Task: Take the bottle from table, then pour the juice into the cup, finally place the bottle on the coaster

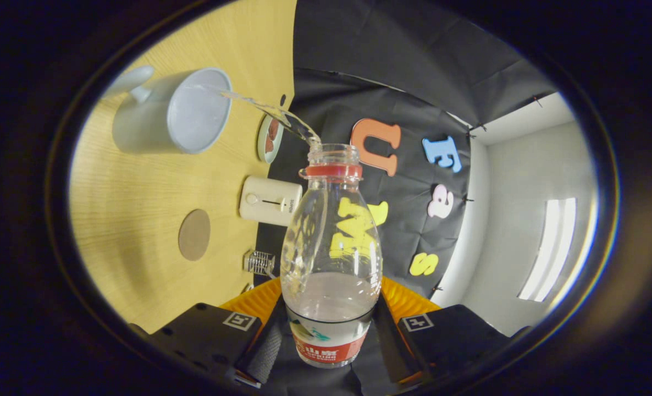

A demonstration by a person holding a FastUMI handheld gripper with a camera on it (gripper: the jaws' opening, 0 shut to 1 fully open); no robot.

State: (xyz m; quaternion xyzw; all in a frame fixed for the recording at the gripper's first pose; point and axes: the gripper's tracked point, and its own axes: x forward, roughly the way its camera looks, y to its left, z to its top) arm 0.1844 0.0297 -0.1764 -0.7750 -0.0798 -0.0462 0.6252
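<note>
1. A white cup [169, 113] with a handle stands on the wooden bench [133, 220], well beyond the gripper's fingers; the view is rolled, so the bench looks upended.
2. A round brown coaster [194, 234] lies flat on the bench, apart from the cup.
3. A white box with a dial [269, 201] sits near the coaster, a small wire item [260, 262] beside it, and a small dish [269, 138] further along by the cup.
4. A thin clear stream [274, 114] arcs from the bottle's open mouth to the cup's rim.
5. The gripper [329, 335] clasps the clear bottle [330, 256] at its labelled base, both fingers pressed against it; a little liquid is left inside.
</note>
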